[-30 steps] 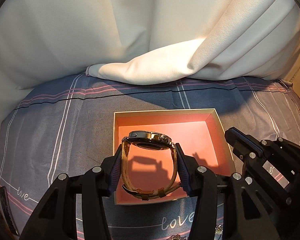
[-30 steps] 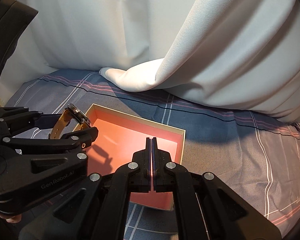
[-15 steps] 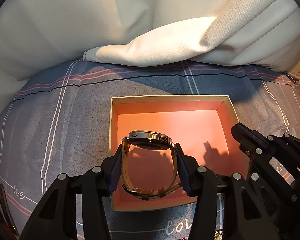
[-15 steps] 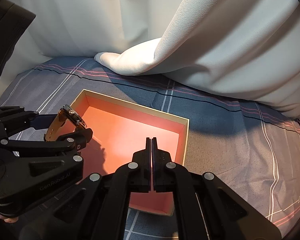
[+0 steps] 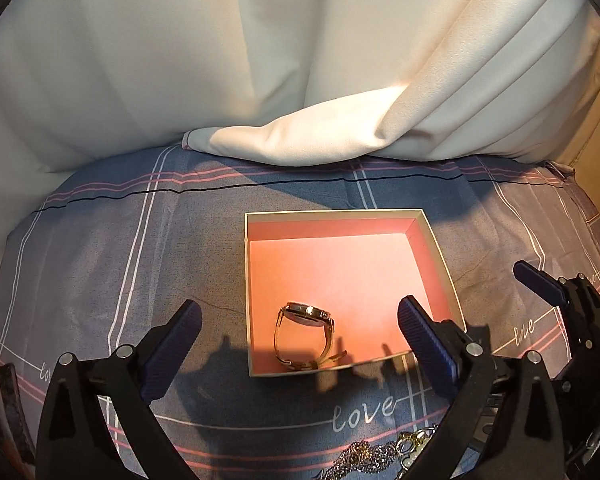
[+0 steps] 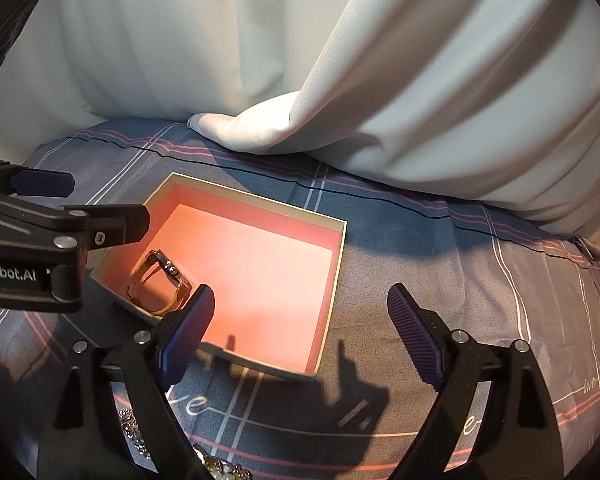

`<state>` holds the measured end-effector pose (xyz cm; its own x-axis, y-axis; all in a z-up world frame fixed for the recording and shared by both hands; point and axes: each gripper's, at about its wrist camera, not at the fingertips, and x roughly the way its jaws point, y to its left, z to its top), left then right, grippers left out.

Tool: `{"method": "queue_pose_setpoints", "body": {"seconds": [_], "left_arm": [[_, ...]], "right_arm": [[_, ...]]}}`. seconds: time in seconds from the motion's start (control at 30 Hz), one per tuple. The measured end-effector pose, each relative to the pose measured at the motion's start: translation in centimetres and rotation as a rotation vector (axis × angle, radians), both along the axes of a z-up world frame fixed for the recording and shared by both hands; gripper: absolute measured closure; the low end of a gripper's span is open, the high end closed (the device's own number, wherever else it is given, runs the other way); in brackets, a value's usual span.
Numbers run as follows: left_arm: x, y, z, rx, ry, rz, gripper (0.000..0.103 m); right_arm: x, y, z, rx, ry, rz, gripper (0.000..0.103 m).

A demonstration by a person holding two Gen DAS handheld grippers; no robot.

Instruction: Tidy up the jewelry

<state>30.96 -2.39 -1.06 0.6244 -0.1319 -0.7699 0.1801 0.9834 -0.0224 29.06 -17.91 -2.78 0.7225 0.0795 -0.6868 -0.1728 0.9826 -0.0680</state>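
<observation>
The watch stands on edge in the near left corner of the pink-lined box, its face turned up and its strap looped under it, close to the box's near wall. The left tongs hang released just above and on the near side of it, fingers spread wide with one over the cloth left of the box and the other over its near right part; they hold nothing. The right tongs are likewise spread and empty, poised over the box's near right corner. The box sits on a bed covered by a grey-blue checked sheet, with white curtains at the far side. Placing the watch looks done, so the step in hand is probably fetching the next piece: a heap of chains and pearls lies on the sheet just near of the box. To do it well, draw the left tongs straight up clear of the watch so it is not tipped, then pinch the chain at a bunched part, lifting slowly because the links may snag or drag neighbours along.
</observation>
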Motion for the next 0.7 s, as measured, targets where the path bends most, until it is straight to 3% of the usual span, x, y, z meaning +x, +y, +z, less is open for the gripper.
{"method": "queue_pose_setpoints", "body": {"seconds": [0.2,0.47,0.6,0.67,0.7], "left_arm": [[-6.3,0.9,-4.1,-0.012,0.035,-0.046,0.006],[-11.3,0.3,-10.4,0.140,0.093,-0.127,0.011],[-10.6,-0.3,-11.8,0.159,0.100,-0.159,0.028],[-10.7,-0.7,-11.6,0.155,0.065,-0.193,0.047],[-10.8,-0.9,-11.5,0.153,0.057,-0.212,0.062]], "right_arm": [[-6.5,-1.0,-2.3,0.047,0.034,0.014,0.016],[-11.5,-1.5,-6.5,0.110,0.125,0.016,0.016],[-11.5,-1.0,-7.6,0.118,0.151,0.025,0.016],[-11.8,-0.9,-8.2,0.118,0.162,0.025,0.016],[-11.8,-0.8,-8.5,0.117,0.168,0.025,0.016]]}}
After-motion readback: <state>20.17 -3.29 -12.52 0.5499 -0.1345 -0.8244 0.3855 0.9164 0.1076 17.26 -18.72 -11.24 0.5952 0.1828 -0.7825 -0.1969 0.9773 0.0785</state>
